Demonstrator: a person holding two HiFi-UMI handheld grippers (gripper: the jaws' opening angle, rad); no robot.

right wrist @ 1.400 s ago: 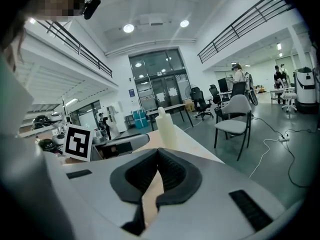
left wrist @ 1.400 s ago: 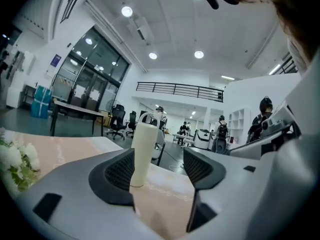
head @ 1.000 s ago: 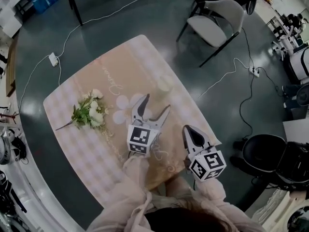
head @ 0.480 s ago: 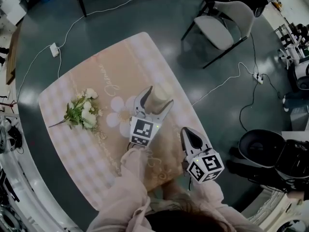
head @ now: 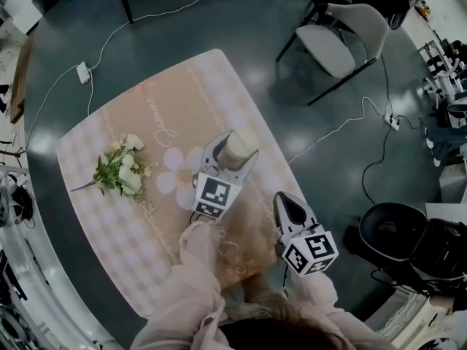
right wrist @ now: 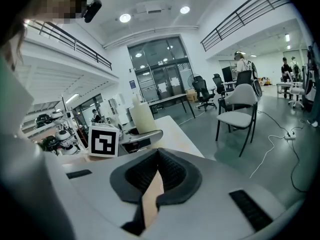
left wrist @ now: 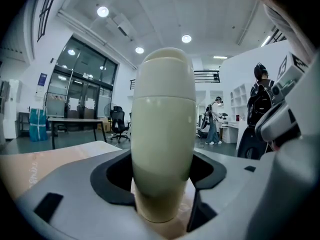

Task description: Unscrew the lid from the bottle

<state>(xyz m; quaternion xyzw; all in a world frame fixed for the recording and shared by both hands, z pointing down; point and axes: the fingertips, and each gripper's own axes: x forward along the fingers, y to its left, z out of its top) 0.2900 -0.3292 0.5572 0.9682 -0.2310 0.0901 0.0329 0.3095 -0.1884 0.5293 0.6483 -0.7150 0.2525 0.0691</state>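
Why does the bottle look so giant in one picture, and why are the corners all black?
Left gripper view: the camera sits very close to the bottle, so it looks giant, and the wide lens bends straight lines and darkens the corners. Right gripper view: the same round dark edge, and the ceiling lamps glare. Head view: the bottle looks small.

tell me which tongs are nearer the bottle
Left. The left tongs straddle the bottle, jaws closing with it between them. The right tongs sit shut and empty, nearer the person, off to the bottle's right, apart from it.
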